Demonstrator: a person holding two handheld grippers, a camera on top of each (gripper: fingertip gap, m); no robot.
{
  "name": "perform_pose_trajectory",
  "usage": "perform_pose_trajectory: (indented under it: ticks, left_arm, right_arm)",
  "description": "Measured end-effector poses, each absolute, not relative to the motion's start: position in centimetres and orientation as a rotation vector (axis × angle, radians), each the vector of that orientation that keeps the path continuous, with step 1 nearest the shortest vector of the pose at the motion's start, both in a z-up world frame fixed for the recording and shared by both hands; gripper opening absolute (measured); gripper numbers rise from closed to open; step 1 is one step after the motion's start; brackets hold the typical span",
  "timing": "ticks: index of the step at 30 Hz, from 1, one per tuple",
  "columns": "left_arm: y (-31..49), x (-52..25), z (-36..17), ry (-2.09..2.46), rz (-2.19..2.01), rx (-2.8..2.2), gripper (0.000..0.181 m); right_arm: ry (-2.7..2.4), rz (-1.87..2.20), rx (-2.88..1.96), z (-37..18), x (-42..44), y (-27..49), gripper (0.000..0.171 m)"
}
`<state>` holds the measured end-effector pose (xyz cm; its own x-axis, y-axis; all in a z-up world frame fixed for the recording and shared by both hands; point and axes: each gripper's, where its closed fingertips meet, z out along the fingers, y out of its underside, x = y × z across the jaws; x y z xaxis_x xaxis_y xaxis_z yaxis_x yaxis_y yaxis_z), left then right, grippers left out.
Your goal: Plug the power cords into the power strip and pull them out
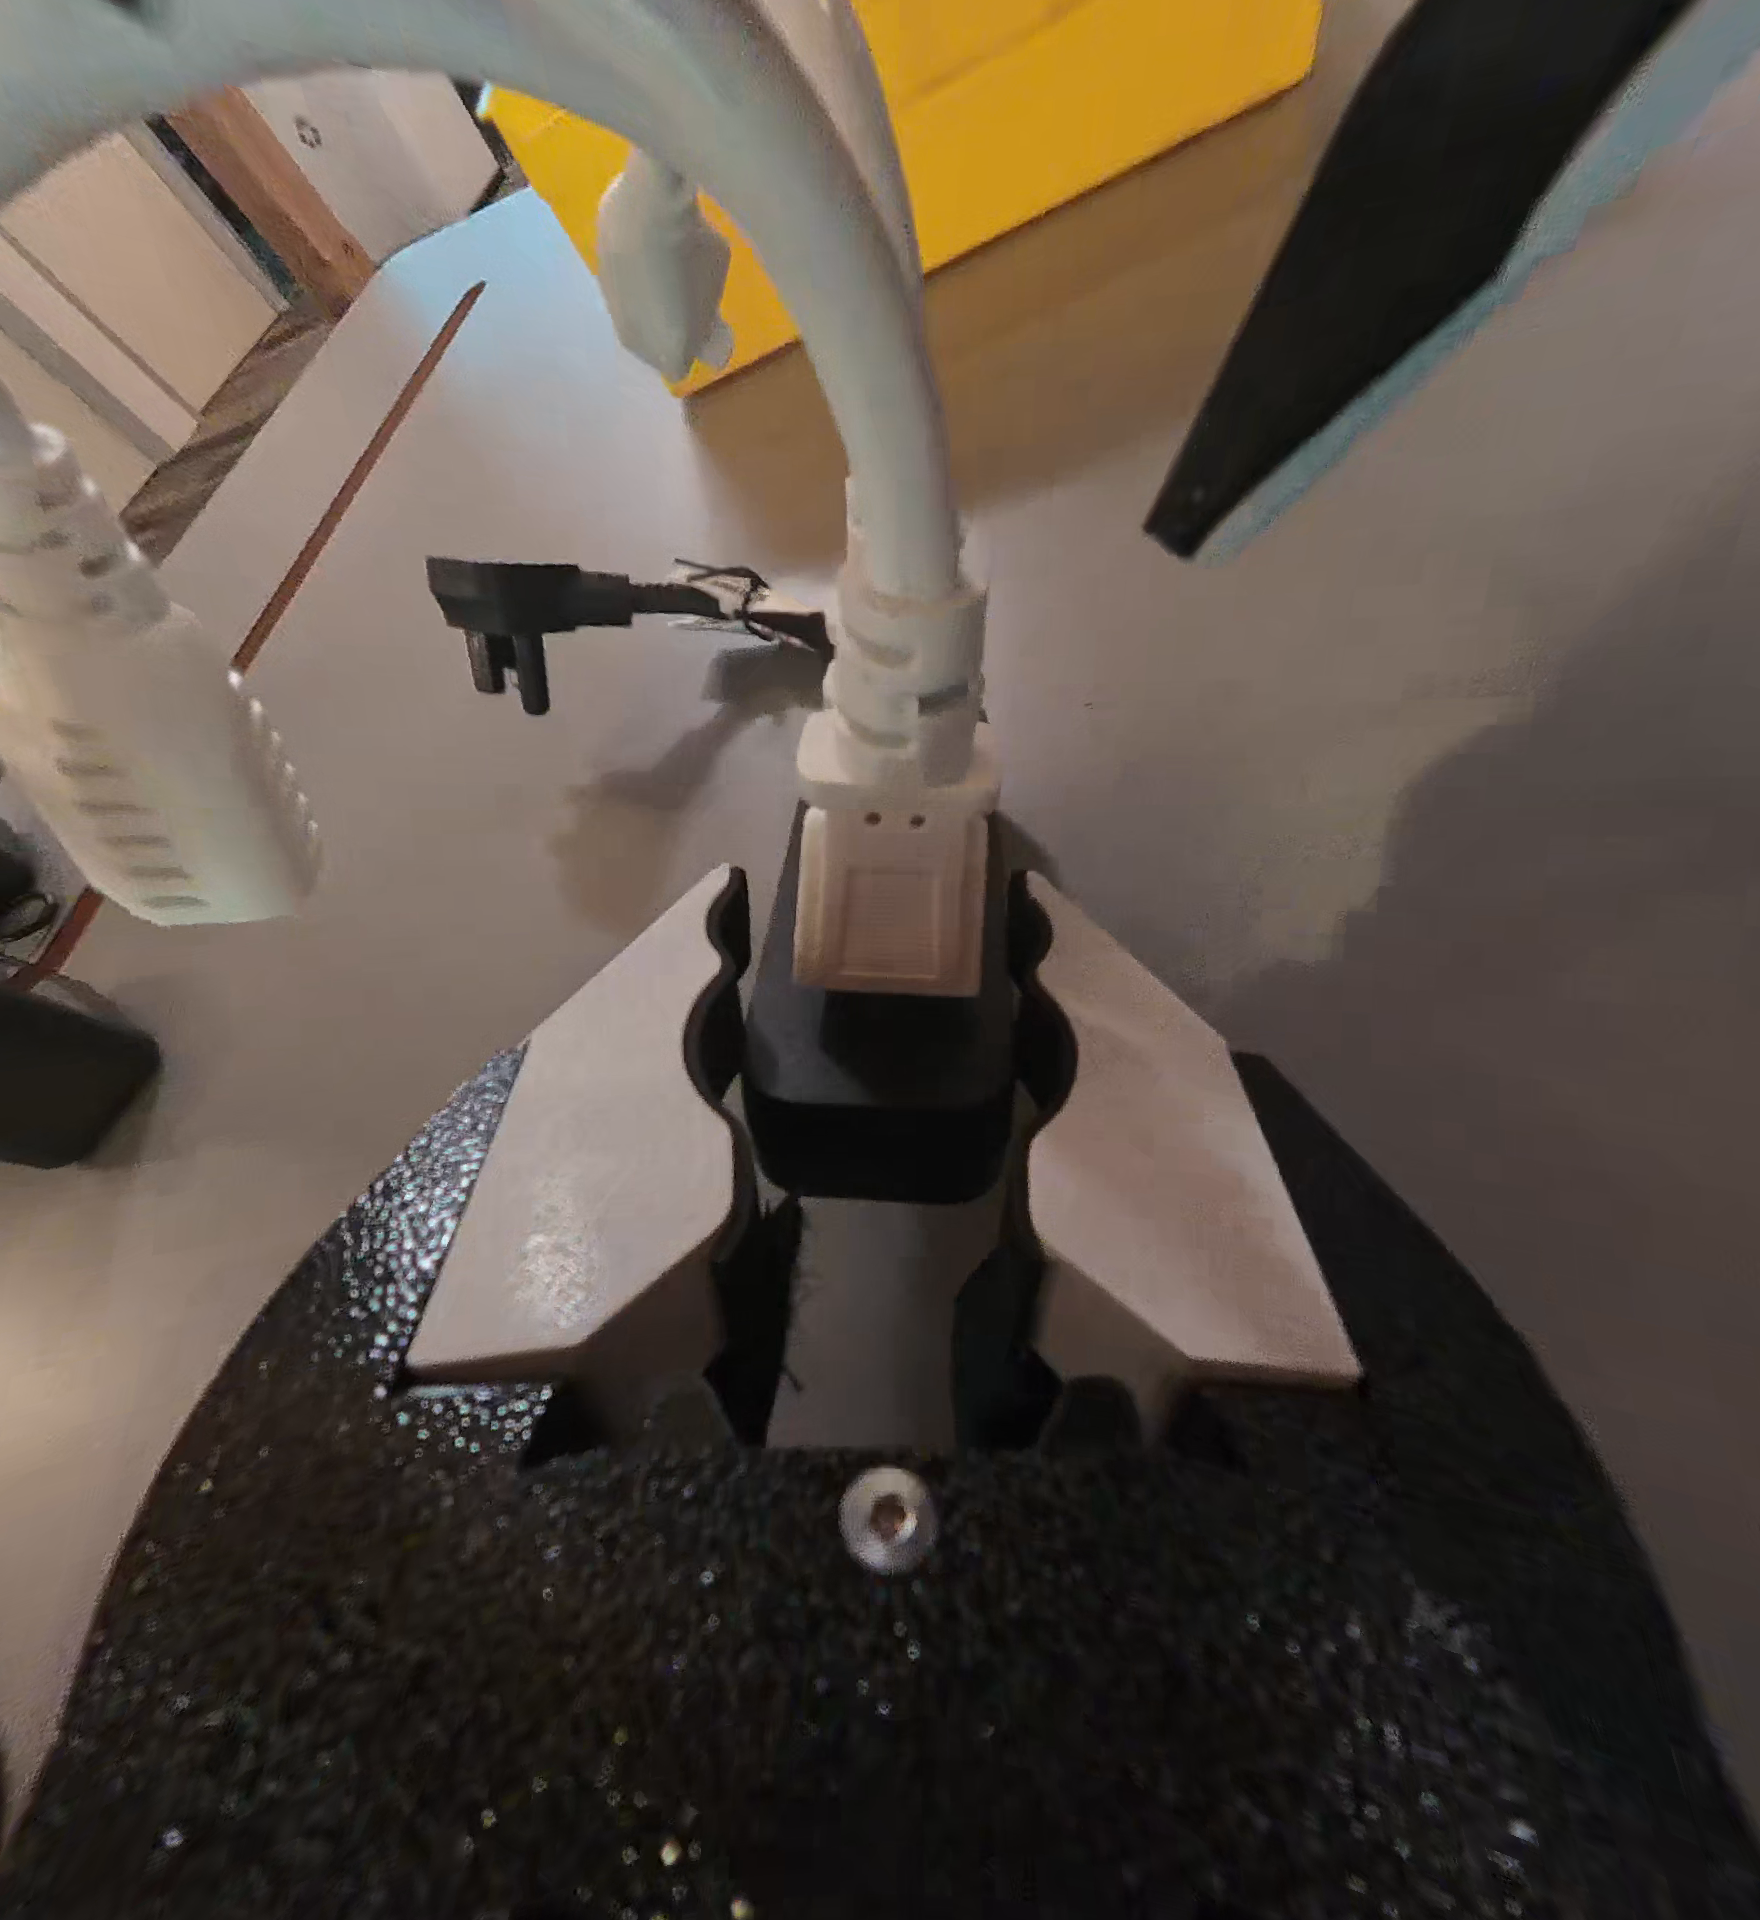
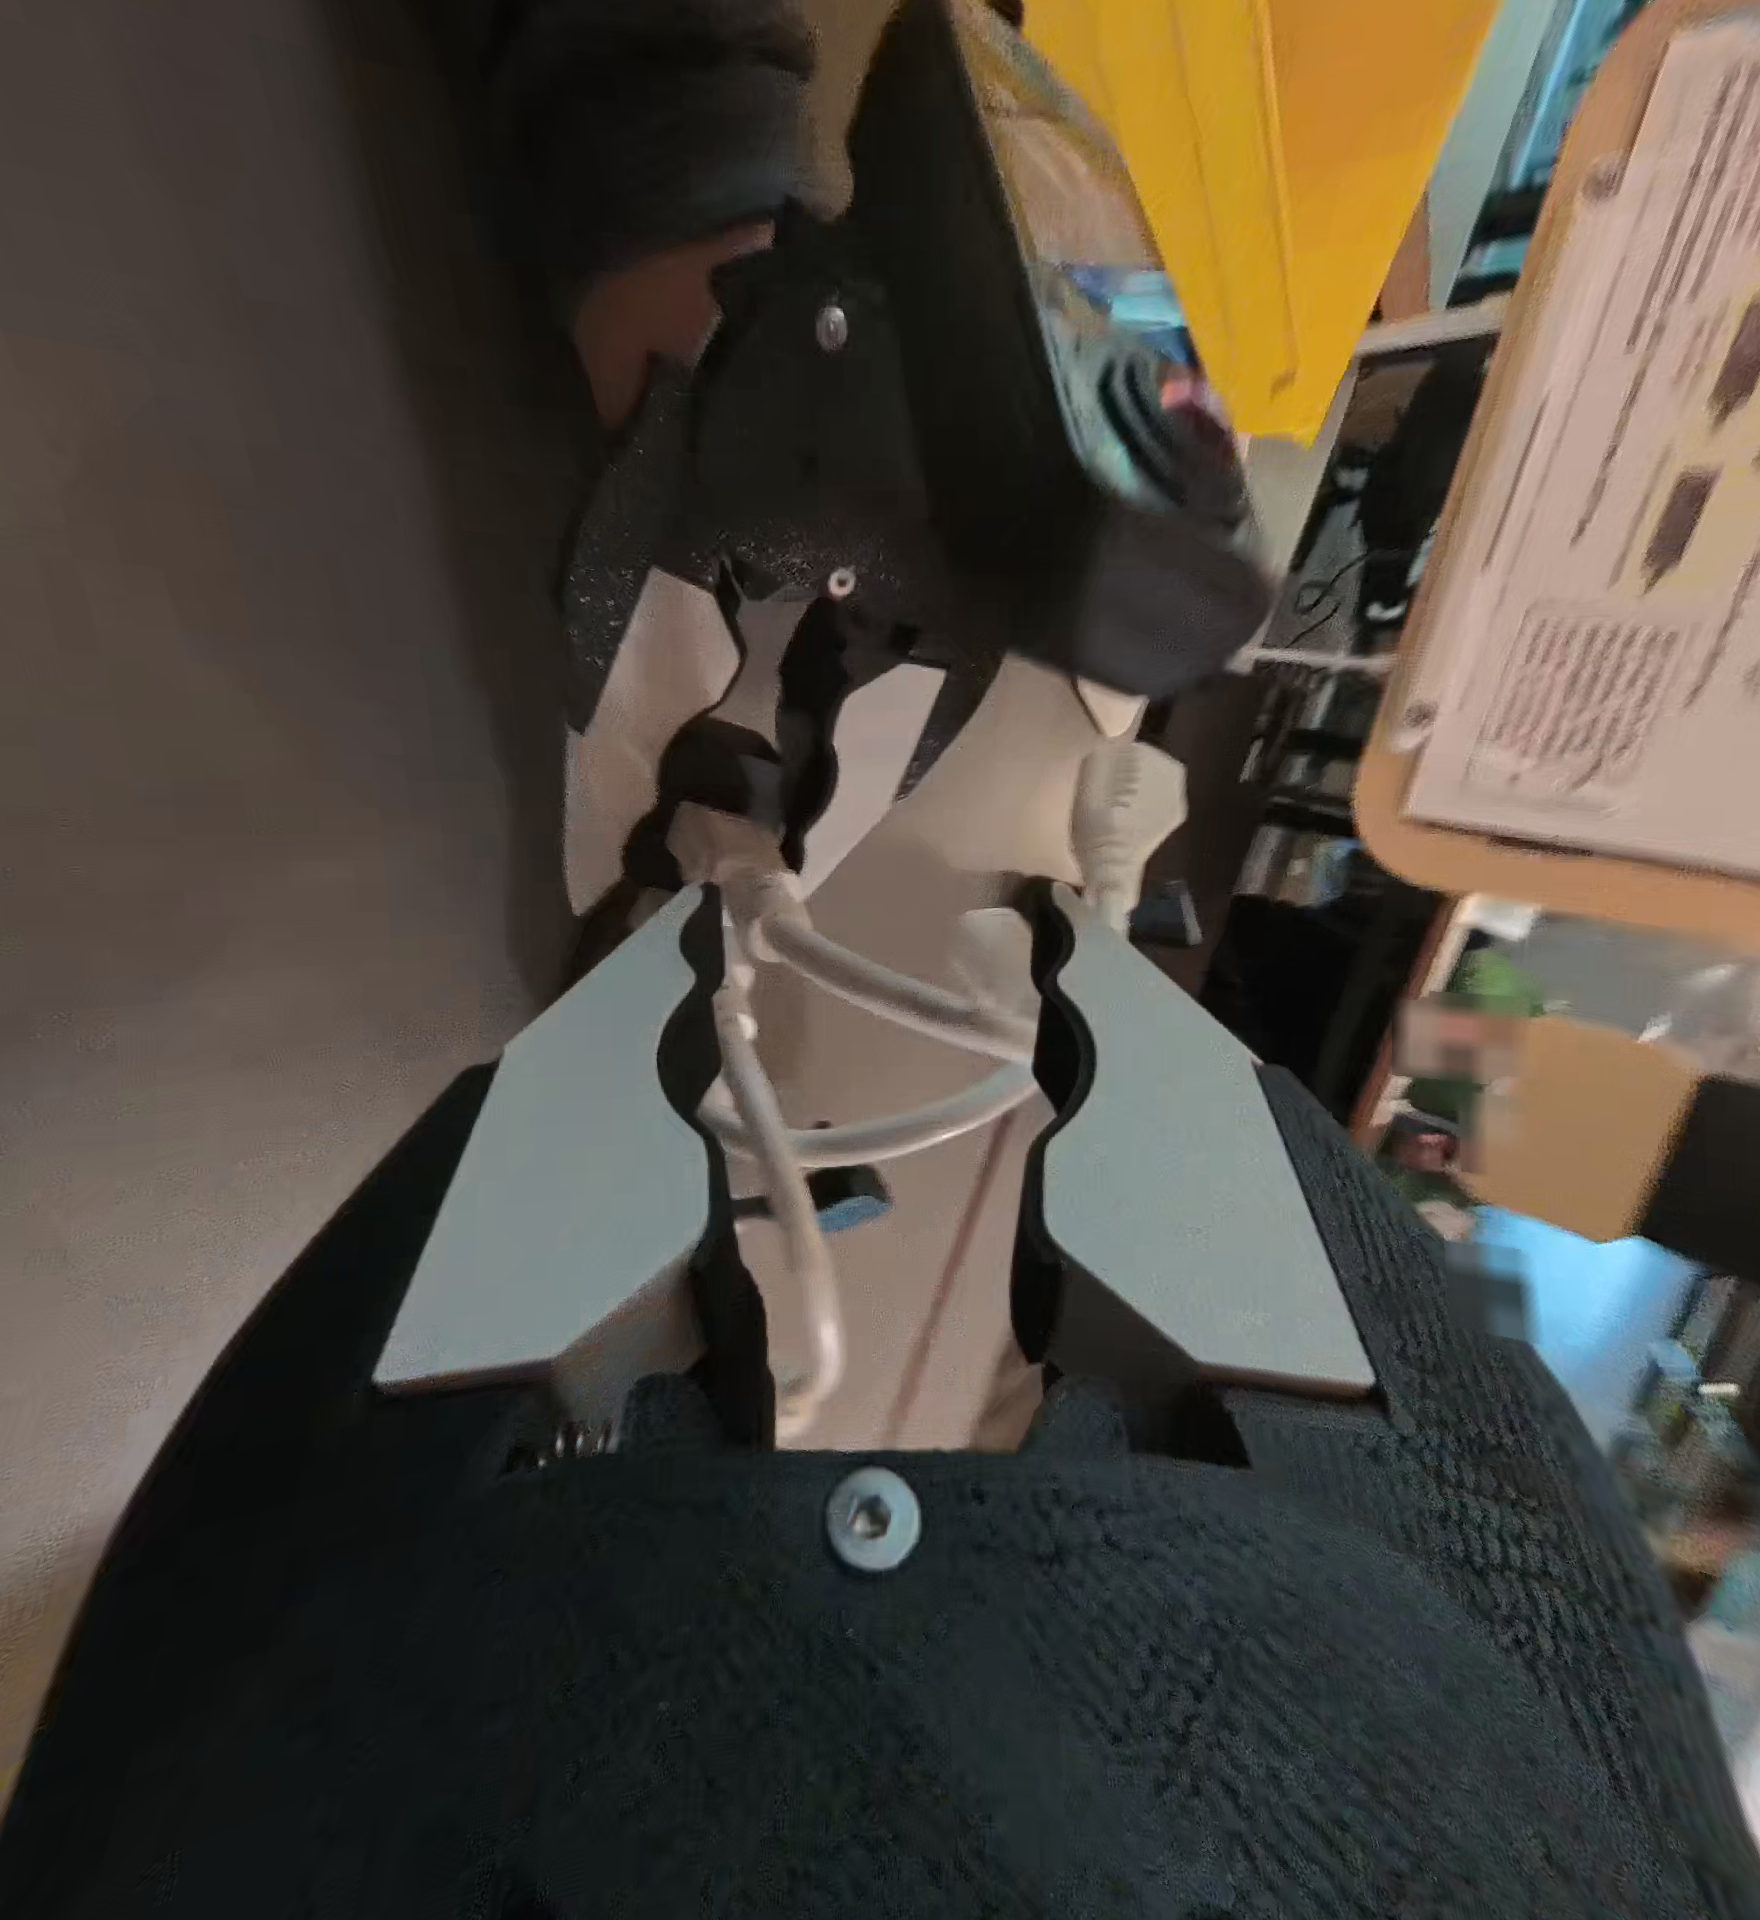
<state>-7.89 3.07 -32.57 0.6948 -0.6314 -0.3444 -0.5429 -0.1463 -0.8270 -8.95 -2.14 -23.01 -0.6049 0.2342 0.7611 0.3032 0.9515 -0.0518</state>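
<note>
My left gripper (image 1: pixel 881 883) is shut on a small black power strip (image 1: pixel 876 1122) and holds it above the table. A white plug (image 1: pixel 891 904) sits in the strip, and its white cord (image 1: pixel 897 395) arcs up and back. A second white plug (image 1: pixel 149 769) hangs free at the left. A third white connector (image 1: pixel 663 270) dangles at the top centre. My right gripper (image 2: pixel 871 904) is open and empty. It faces the left gripper (image 2: pixel 751 790), with white cords (image 2: pixel 855 987) looping beyond its fingers. One of its black fingers (image 1: pixel 1375 281) shows at the top right of the left wrist view.
A black plug (image 1: pixel 502 623) with a bundled cord lies on the pale table (image 1: pixel 1375 935). A yellow box (image 1: pixel 1063 135) stands at the back. A black device (image 1: pixel 14 1081) sits at the left table edge. A board with a printed sheet (image 2: pixel 1634 468) is at the right.
</note>
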Motion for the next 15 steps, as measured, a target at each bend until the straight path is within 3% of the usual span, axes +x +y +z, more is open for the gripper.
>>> perform_pose_trajectory:
  ticks: [1,6,10,15]
  left_arm:
    - [3.0,-7.9,-32.7,0.925,-0.104,-1.809,0.048]
    - [2.9,-7.8,-32.7,0.917,-0.128,-1.803,0.048]
    - [2.9,-8.1,-33.0,0.905,-0.149,-1.824,0.048]
    - [3.0,-8.5,-33.0,0.876,-0.197,-1.842,0.048]
  right_arm:
    - [-2.262,-0.153,-0.319,-22.8,-9.1,-2.5,0.059]
    - [-2.519,-0.437,-0.457,-25.8,-8.0,0.3,0.063]
    - [-2.537,-0.541,-0.317,-26.0,-9.4,0.9,0.027]
    - [-2.619,-0.488,-0.384,-26.1,-9.4,1.4,0.015]
